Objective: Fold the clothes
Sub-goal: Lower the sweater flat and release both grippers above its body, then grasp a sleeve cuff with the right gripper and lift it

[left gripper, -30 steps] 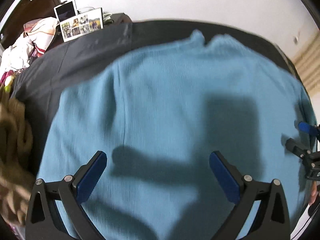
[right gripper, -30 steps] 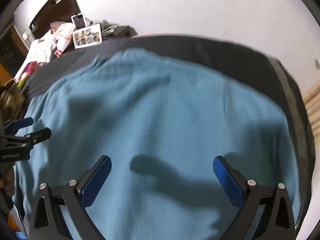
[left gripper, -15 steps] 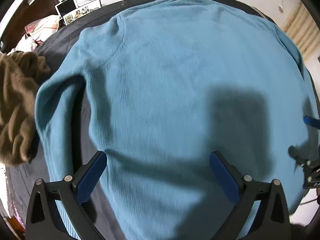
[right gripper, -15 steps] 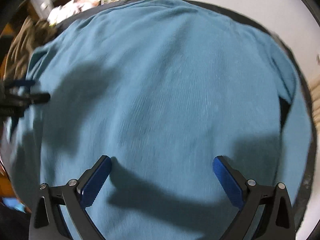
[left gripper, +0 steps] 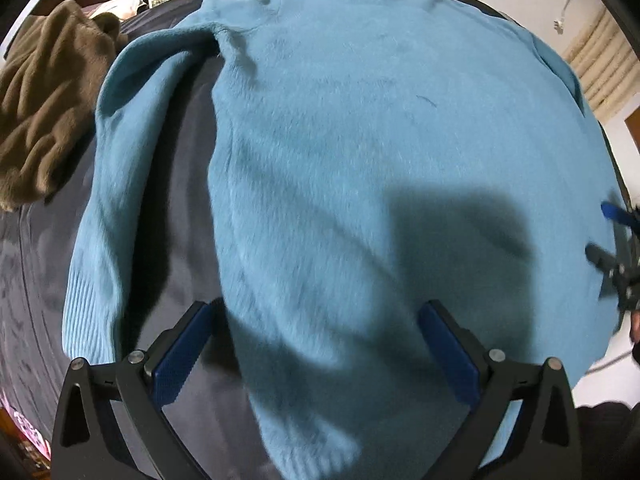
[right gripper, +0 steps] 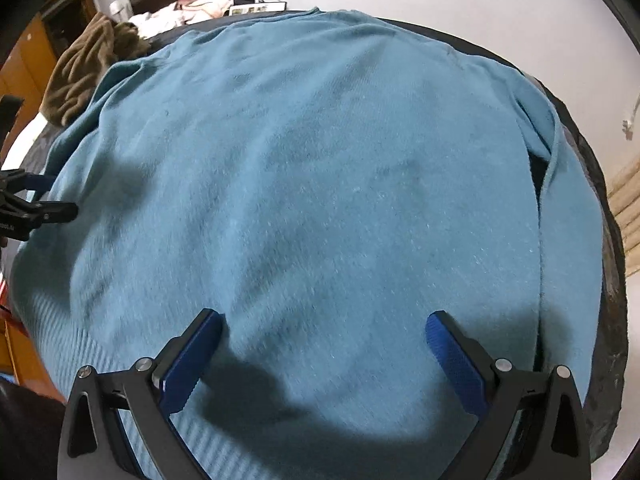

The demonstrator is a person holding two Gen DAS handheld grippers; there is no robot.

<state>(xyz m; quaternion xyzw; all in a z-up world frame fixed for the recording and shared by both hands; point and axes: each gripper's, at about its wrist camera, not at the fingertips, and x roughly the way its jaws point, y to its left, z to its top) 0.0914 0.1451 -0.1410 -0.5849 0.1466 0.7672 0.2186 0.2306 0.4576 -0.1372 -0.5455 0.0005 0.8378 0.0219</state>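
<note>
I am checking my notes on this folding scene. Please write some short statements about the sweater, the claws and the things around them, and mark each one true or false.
1. The blue sweater lies spread flat on the dark surface. True.
2. The left claw is shut on the sweater's hem. False: its fingers stand wide apart and hold nothing.
3. A brown garment lies bunched beside the sweater's sleeve. True.
4. The right claw is open above the sweater. True.
5. The sweater is already folded in half. False: body and sleeves are still laid out.
</note>
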